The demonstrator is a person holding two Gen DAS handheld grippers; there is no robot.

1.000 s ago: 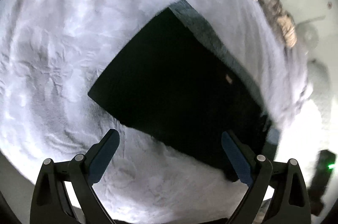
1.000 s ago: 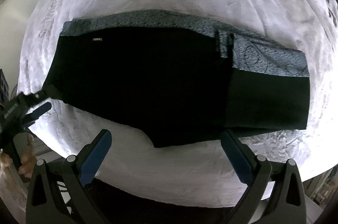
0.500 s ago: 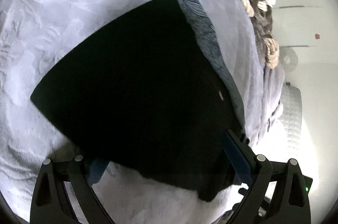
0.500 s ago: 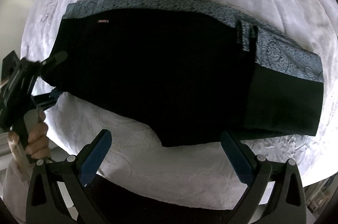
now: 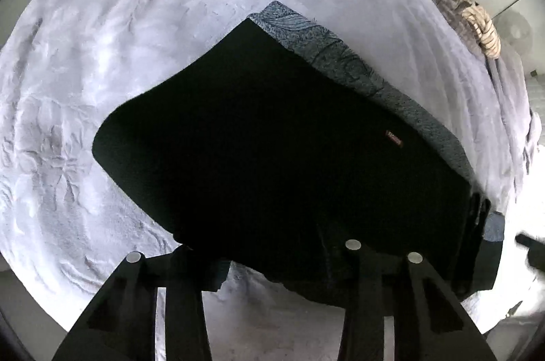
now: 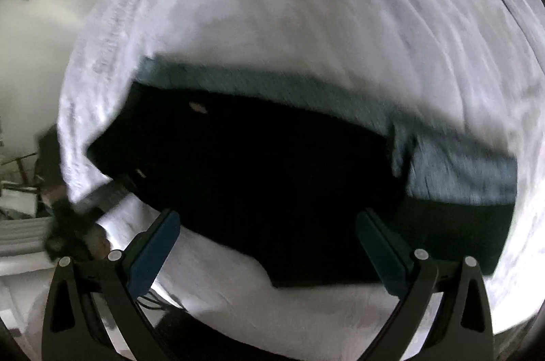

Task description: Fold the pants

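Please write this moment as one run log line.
left gripper: just closed on pants edge | right gripper: open, above pants | pants: on blanket

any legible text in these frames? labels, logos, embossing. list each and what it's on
Embossed lettering on the white blanket: partly legible, the last letters look like "ONE"; the start runs into an embossed emblem and cannot be read.
Small red tag on the black pants: too small to read.
Same tag in the right wrist view: blurred, unreadable.
Nothing else carries text.
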